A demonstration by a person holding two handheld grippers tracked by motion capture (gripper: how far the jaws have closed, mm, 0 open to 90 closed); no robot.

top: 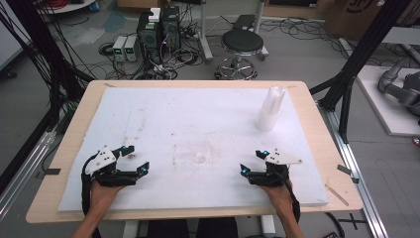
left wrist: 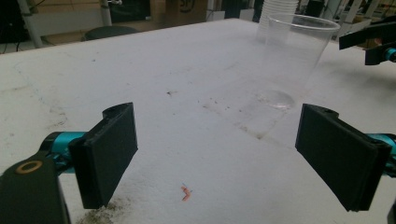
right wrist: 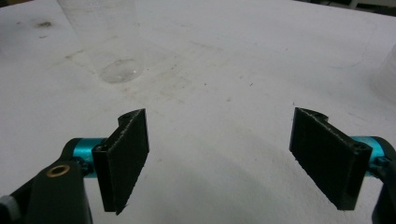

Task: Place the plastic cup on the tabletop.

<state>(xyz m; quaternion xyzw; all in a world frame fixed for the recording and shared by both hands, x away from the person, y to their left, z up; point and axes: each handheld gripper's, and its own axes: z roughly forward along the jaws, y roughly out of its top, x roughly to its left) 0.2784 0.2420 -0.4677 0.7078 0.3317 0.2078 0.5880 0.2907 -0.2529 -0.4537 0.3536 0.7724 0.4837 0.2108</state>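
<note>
We hold our left hand-held gripper low over the white worktop, near its front left corner. Its jaws stand wide apart with nothing between them. Our right hand-held gripper sits near the front right side, and its jaws are wide apart and empty too. A clear plastic cup stands upright on the worktop between the two grippers, touching neither. A stack of clear cups stands farther back on the right.
</note>
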